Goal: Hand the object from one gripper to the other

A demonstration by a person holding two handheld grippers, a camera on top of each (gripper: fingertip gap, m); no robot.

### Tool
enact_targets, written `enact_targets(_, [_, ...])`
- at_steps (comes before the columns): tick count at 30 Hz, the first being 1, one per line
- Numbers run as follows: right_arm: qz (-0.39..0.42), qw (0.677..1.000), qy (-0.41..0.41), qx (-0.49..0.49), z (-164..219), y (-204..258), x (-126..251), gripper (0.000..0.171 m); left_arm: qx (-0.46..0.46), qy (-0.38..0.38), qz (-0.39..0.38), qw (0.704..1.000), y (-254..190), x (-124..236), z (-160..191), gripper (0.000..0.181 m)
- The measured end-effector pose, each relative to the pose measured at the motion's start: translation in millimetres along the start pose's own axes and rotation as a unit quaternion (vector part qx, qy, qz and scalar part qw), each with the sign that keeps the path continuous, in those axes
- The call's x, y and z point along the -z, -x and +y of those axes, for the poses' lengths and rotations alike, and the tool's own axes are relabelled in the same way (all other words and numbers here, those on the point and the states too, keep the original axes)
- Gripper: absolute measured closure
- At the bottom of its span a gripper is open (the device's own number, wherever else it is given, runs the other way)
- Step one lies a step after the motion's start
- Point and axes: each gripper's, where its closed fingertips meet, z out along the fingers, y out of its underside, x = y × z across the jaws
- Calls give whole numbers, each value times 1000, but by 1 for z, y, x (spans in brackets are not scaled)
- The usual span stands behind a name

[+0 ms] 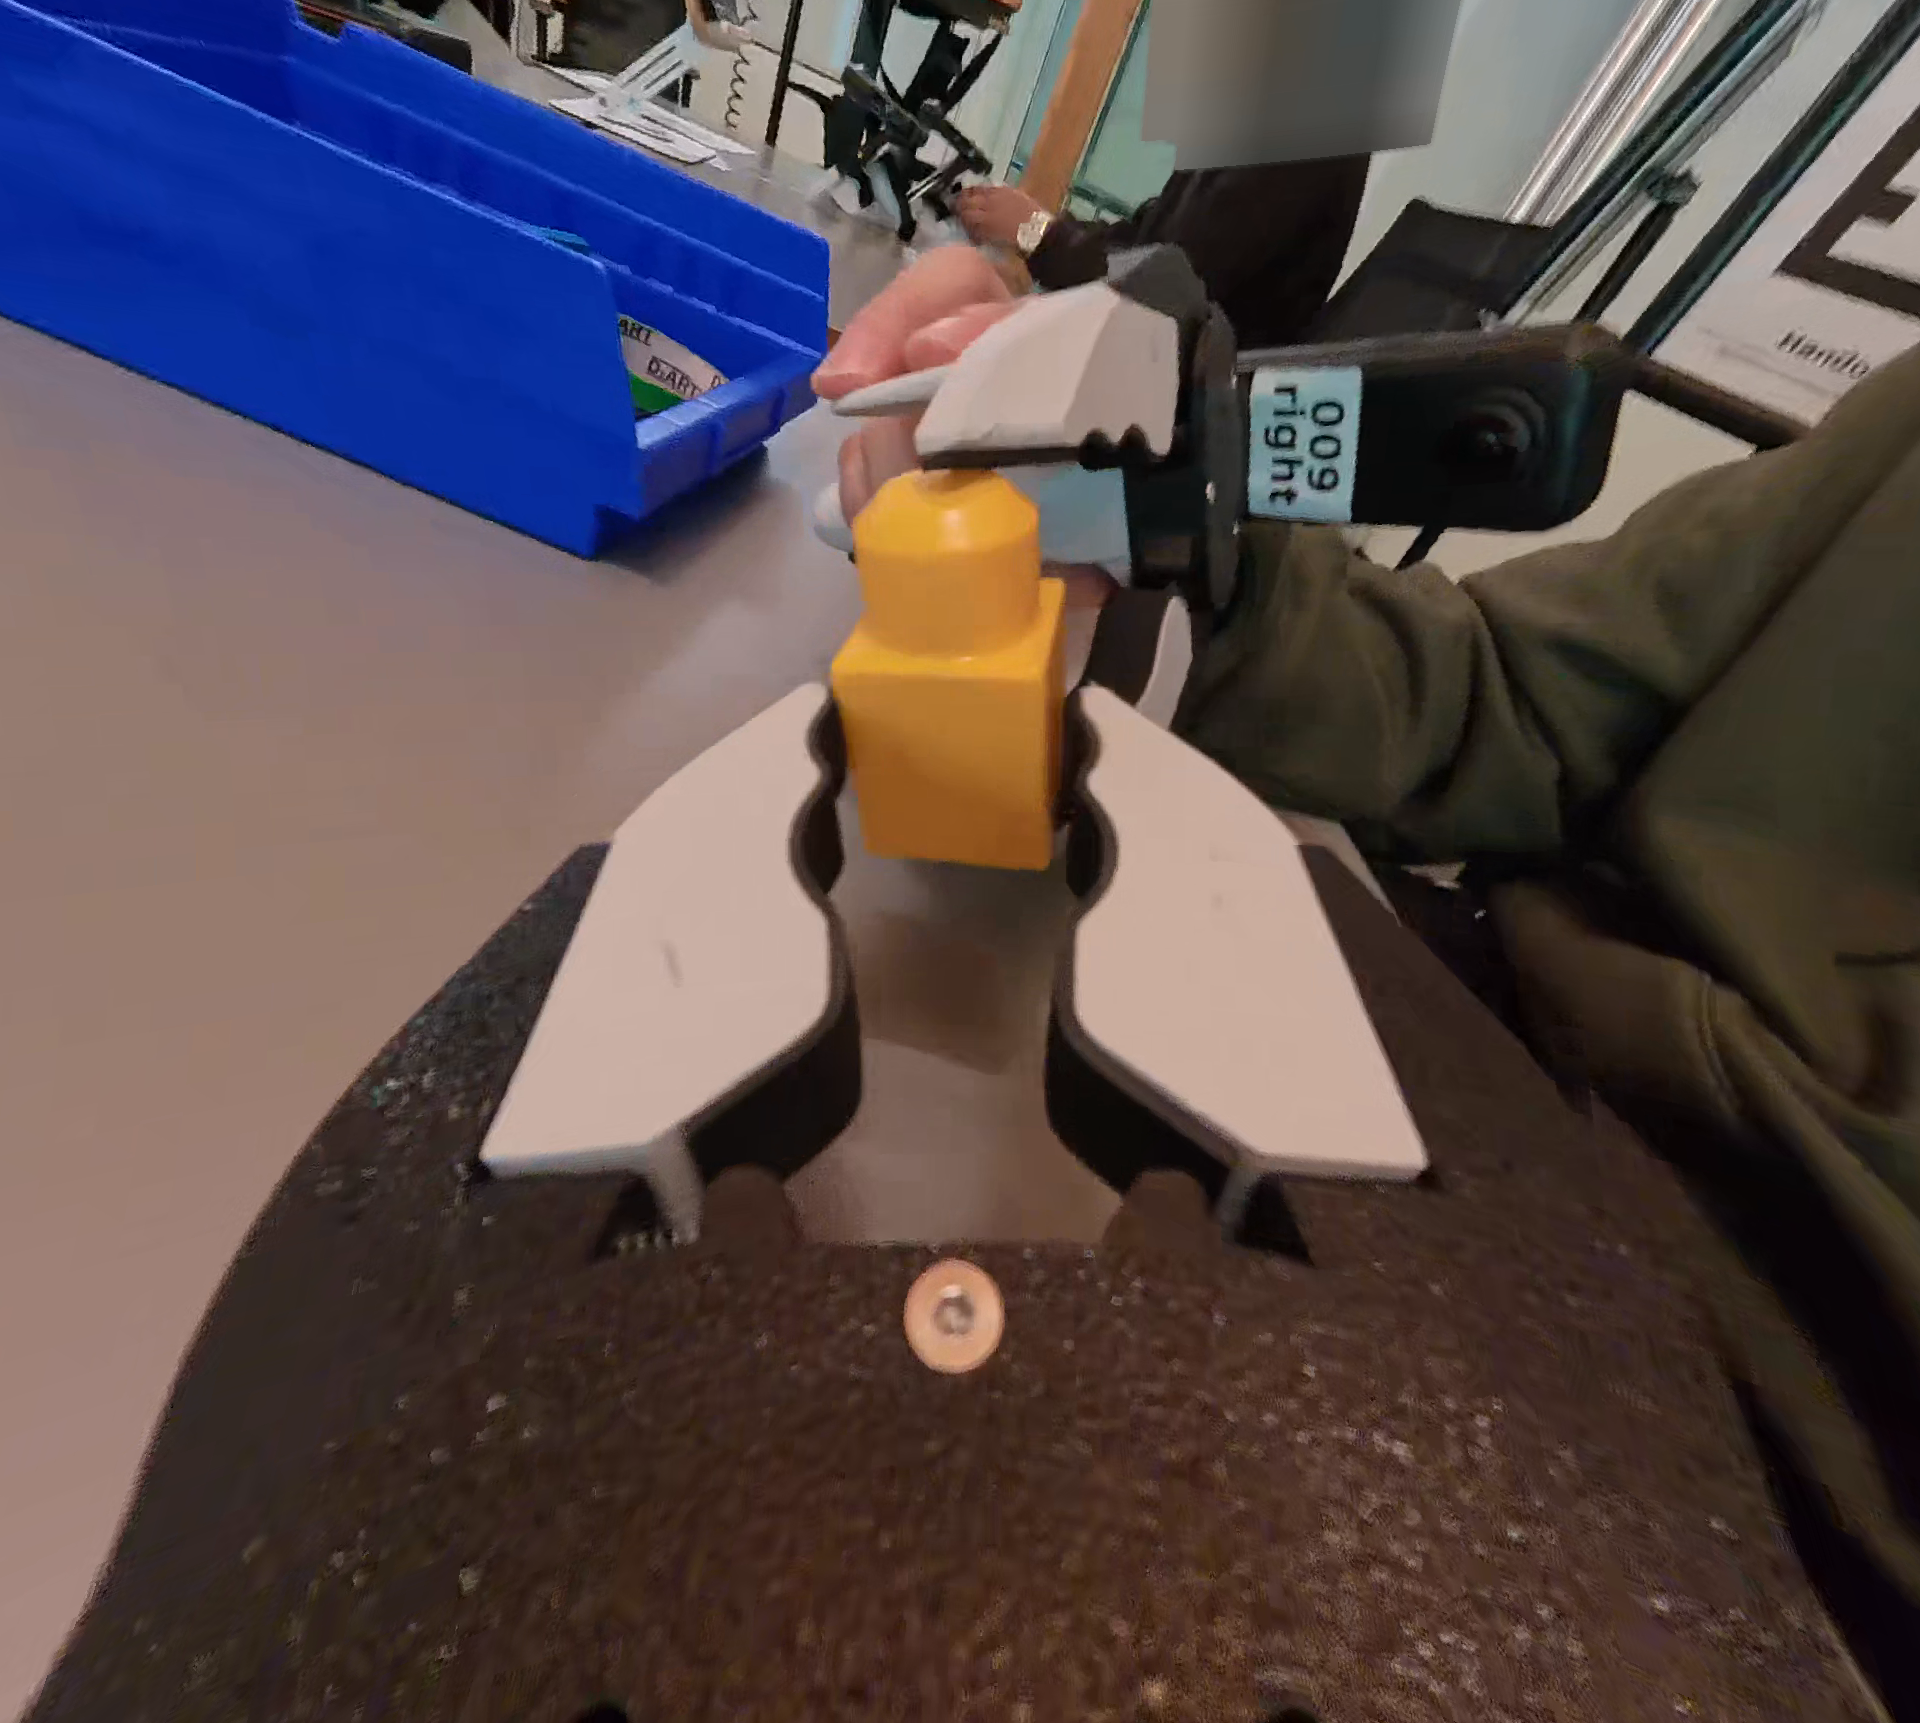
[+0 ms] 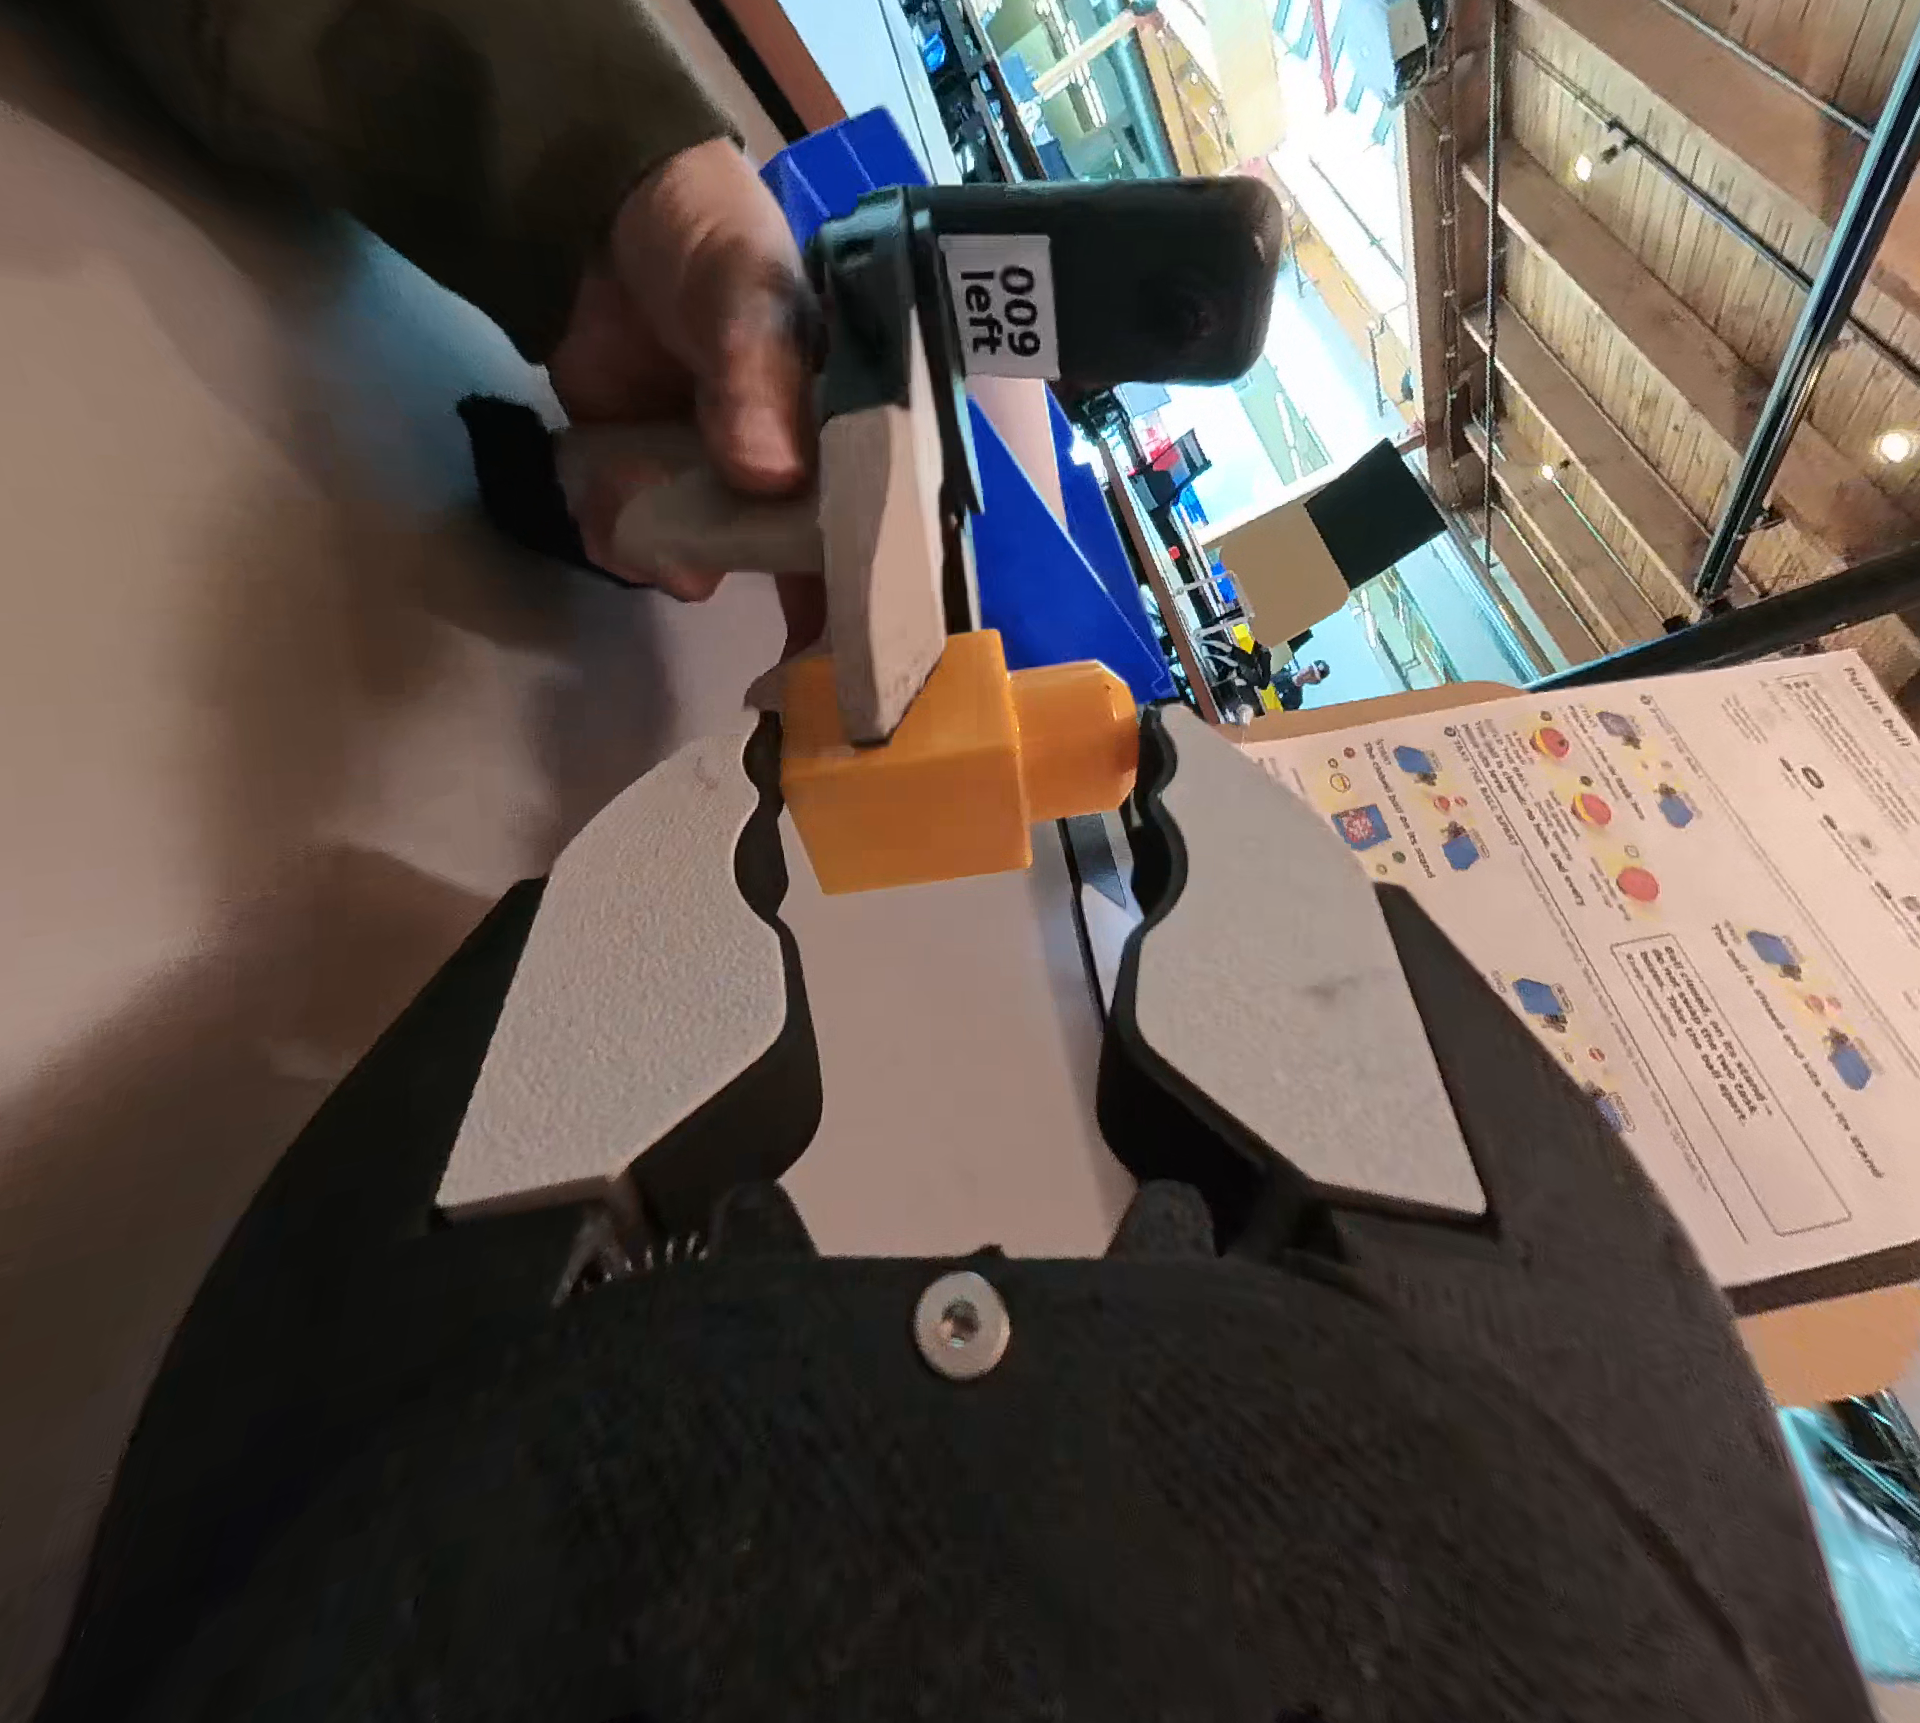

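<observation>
A yellow toy block (image 1: 951,738) with a round stud on a square body is held in the air over the grey table (image 1: 312,738). My left gripper (image 1: 945,728) is shut on the square body, one finger on each side. My right gripper (image 2: 956,769) comes in crosswise and spans the block (image 2: 914,800) end to end, one pad on the stud's tip and one on the base. In the left wrist view its upper finger (image 1: 1049,385) rests on the stud. In the right wrist view a left finger (image 2: 894,624) lies across the block's body.
A long blue bin (image 1: 364,271) lies on the table at the left, with a roll of tape (image 1: 665,364) in its near end. A printed sheet on cardboard (image 2: 1662,894) lies to the right. Another person (image 1: 1247,239) sits behind the table. Both grippers' tips are close together, under 4 cm apart.
</observation>
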Motion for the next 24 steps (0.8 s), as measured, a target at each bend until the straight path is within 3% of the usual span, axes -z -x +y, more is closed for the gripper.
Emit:
enact_targets(4, [1, 999, 5, -37, 4, -1, 0, 104, -18, 0, -16, 1000, 4, 1, -1, 144])
enact_targets(6, [-13, 994, -14, -106, 1, -1, 2, 101, -51, 4, -40, 998, 9, 3, -1, 145])
enact_targets(9, [-32, 955, -91, -280, -14, -16, 10, 97, -143, -9, -62, 988, 7, 8, -7, 145])
enact_targets(12, [-21, 902, -167, -399, -23, -40, 23, 120, -181, 10, -60, 982, 5, 7, -3, 145])
enact_targets(15, [-68, 888, -161, -426, -22, -31, 23, 123, -193, 26, -32, 980, -4, 2, 4, 145])
enact_targets(17, [-100, 892, -129, -423, -18, -17, 19, 112, -198, 33, -6, 980, -13, 0, 8, 145])
enact_targets(21, [-159, 884, -147, -414, -33, 0, 21, 138, -206, 41, 37, 977, -28, -3, 12, 145])
enact_targets(24, [-186, 881, -147, -409, -37, 7, 21, 143, -207, 45, 52, 976, -32, -3, 16, 145])
